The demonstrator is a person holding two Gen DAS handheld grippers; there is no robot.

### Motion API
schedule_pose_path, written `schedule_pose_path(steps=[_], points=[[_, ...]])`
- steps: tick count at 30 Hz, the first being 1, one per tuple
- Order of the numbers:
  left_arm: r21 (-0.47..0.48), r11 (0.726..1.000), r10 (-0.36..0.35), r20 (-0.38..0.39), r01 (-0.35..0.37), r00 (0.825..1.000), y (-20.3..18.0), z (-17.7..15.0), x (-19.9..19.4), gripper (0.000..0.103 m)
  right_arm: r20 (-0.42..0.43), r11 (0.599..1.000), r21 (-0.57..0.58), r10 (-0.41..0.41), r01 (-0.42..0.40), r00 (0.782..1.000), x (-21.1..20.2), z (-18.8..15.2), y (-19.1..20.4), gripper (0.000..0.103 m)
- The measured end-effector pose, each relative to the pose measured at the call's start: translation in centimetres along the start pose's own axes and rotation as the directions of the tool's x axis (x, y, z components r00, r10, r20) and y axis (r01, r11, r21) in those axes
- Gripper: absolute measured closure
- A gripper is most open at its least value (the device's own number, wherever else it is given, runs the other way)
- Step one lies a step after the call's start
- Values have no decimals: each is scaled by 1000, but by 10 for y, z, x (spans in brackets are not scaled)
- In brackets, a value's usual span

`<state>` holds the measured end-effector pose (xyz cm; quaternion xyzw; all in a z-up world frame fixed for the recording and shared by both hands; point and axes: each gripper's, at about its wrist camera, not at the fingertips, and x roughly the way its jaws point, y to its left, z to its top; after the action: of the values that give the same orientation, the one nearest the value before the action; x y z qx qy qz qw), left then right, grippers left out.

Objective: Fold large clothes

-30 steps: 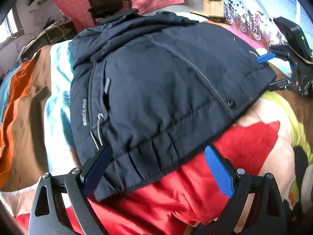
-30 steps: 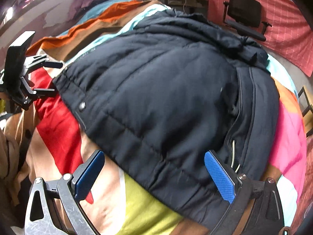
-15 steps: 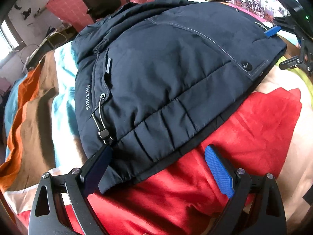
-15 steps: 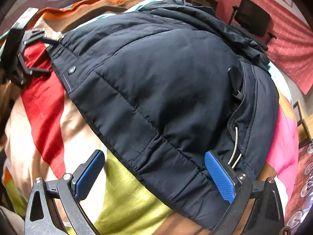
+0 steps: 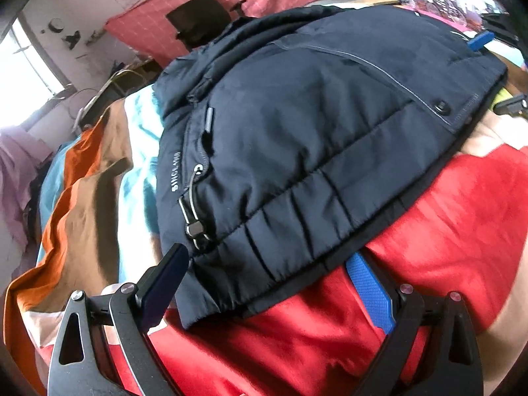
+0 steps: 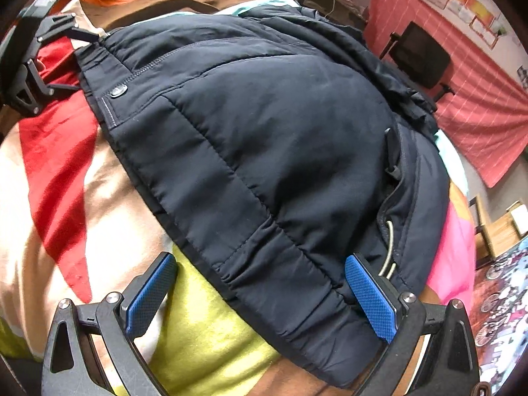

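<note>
Patchwork bedspread (image 5: 429,217), red wall hanging (image 6: 478,105), office chair (image 6: 419,56)

Both grippers' fingers (image 5: 369,283) (image 6: 369,297) wide apart

A dark navy padded jacket (image 5: 313,138) lies folded in a thick bundle on a brightly coloured bedspread (image 5: 445,231), its elastic hem toward the cameras, a drawcord with toggle (image 5: 194,227) hanging at one hem corner, snap button (image 6: 118,91) showing.

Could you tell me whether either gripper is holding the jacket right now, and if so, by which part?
Nothing is held. The left gripper and right gripper are both open, each straddling the bottom hem of the navy jacket.
</note>
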<state>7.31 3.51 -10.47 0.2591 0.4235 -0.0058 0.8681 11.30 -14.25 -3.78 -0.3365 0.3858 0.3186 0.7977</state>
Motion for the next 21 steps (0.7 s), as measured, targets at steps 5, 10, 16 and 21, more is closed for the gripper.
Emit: schedule_pose_path(steps=[5, 10, 16, 21], points=[[17, 999, 48, 18, -49, 999, -6, -1, 3, 10, 48, 996, -26, -84, 86, 995, -1, -2, 7, 0], [-9, 998, 68, 42, -68, 997, 0, -1, 1, 10, 115, 982, -74, -165, 174, 980, -4, -8, 18, 0], [-15, 996, 86, 79, -85, 993, 2, 5, -7, 10, 169, 960, -126, -229, 252, 958, -7, -15, 27, 1], [-10, 996, 86, 94, -85, 992, 4, 6, -9, 10, 148, 958, -136, -234, 254, 961, -9, -23, 25, 1]])
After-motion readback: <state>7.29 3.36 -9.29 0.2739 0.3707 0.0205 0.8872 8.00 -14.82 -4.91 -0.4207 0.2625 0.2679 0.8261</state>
